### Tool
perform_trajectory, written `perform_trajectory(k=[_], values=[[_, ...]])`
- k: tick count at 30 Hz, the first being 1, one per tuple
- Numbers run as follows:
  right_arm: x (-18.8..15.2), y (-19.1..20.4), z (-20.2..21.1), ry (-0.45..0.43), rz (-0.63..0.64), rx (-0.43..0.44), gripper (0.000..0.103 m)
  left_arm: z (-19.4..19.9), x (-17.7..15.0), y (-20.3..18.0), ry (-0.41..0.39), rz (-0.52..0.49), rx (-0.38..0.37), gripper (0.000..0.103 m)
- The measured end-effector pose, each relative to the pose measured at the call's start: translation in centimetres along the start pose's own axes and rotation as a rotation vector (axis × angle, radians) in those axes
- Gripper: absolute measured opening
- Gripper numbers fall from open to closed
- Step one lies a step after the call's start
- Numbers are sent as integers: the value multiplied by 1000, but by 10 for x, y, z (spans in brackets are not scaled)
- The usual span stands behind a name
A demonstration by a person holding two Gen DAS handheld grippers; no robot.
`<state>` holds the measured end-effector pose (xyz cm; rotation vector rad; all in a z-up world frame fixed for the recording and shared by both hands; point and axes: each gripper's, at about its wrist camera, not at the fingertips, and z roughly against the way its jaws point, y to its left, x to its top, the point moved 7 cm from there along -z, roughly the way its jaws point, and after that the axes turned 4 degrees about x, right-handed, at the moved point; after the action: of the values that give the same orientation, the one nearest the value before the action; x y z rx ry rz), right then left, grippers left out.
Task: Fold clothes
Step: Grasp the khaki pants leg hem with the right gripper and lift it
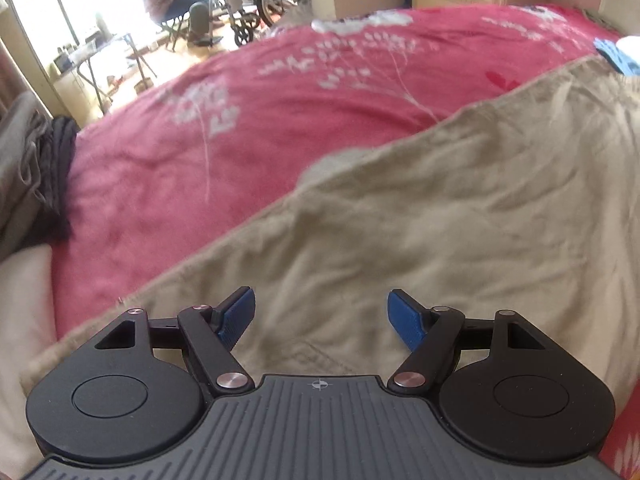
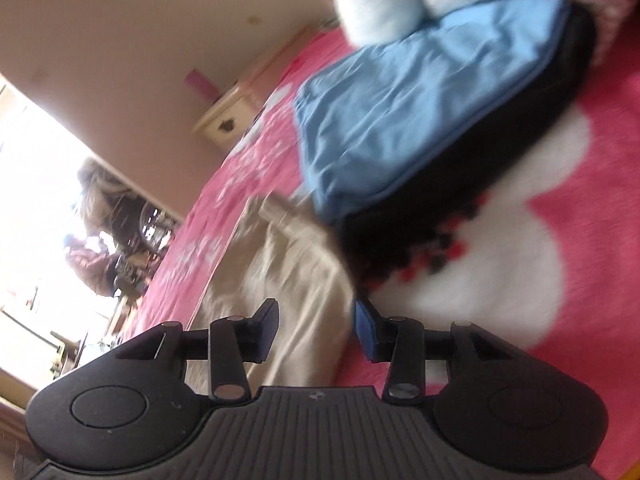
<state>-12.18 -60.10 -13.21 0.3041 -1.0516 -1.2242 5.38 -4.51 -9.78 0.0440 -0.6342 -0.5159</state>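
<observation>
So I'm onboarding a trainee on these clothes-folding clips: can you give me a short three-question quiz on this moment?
1. True or false: the left gripper is clamped on the beige garment.
2. What lies under the beige garment? A) wooden table B) pink floral blanket C) tiled floor
3. What colour is the folded item ahead of the right gripper?

Key: 1 false, its jaws stand open above the cloth; 2 B; 3 light blue.
</observation>
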Motion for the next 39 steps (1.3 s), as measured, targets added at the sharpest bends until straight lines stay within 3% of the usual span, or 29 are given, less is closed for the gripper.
perform_trajectory(k=[11, 13, 16, 21, 27, 39], values=[[21, 0, -38, -32, -22, 4, 37, -5, -9, 17, -13, 48, 21, 76], [22, -3, -40, -31, -26, -4, 21, -3, -10, 18, -14, 42, 29, 76], [20, -8, -38, -27, -56, -13, 6, 0, -11, 21, -11, 47, 38, 76], [19, 9, -28, -38, -38, 18, 3, 4, -18, 30, -12, 94, 38, 76], [8, 60, -18, -24, 28, 144, 3, 9, -24, 39, -7, 138, 41, 76], [-84, 171, 1, 203, 141, 428, 3, 13, -31, 45, -11, 149, 43, 76]])
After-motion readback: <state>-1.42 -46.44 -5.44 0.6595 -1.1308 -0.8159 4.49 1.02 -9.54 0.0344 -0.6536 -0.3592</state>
